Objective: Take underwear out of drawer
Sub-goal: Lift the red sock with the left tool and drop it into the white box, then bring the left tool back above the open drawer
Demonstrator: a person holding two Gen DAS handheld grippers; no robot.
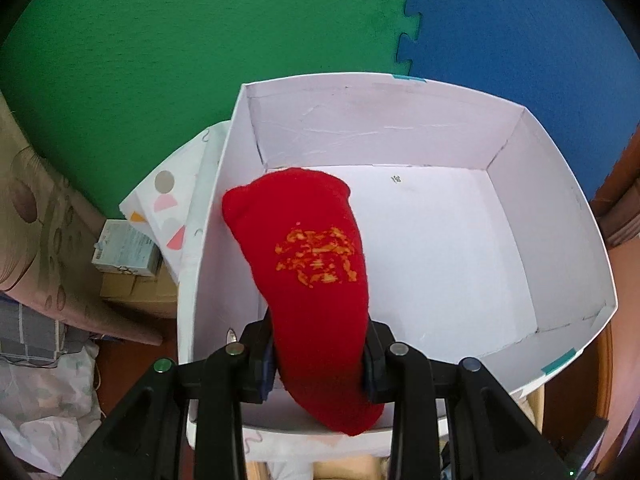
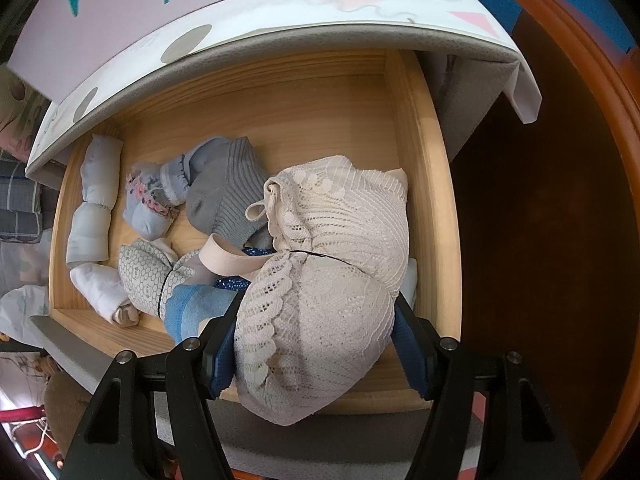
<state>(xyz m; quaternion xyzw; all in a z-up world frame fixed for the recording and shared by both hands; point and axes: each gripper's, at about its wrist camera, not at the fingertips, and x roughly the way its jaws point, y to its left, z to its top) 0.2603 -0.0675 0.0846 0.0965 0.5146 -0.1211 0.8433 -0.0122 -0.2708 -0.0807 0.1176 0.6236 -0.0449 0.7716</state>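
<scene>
1. Underwear, a cream lace bra [image 2: 320, 280], sat at the drawer's [image 2: 280, 112] four o'clock corner, still over the wood.
2. The left gripper [image 1: 320, 360] pinched a red sock [image 1: 308, 272] over a white box [image 1: 440, 248], toe at eleven o'clock; hanging over the wall, it might drop outside.
3. The right gripper [image 2: 316, 344] clamped one bra cup; its trailing strap [image 2: 228, 256] might snag the socks [image 2: 224, 188] alongside.
</scene>
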